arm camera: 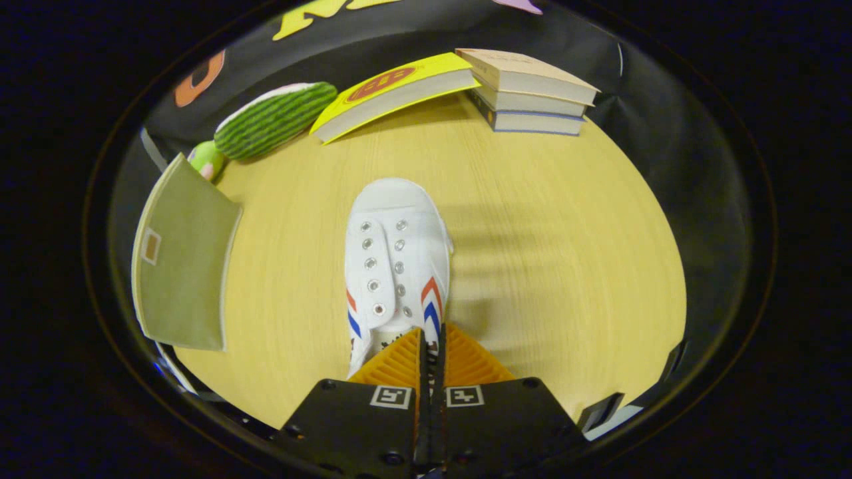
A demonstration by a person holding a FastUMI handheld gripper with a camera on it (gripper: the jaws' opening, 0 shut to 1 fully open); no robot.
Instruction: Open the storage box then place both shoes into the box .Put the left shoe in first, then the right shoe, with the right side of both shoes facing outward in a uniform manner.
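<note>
Pinched between the orange fingers (399, 362) of the gripper (431, 332), which are drawn nearly together on its heel collar, a white shoe (396, 259) is seen with its toe pointed away over the wooden table (566, 253). An olive storage box (183, 266) is found to the left. At the far edge, a green striped plush (273, 120), a yellow book (393, 93) and stacked books (532, 90) are set.
</note>
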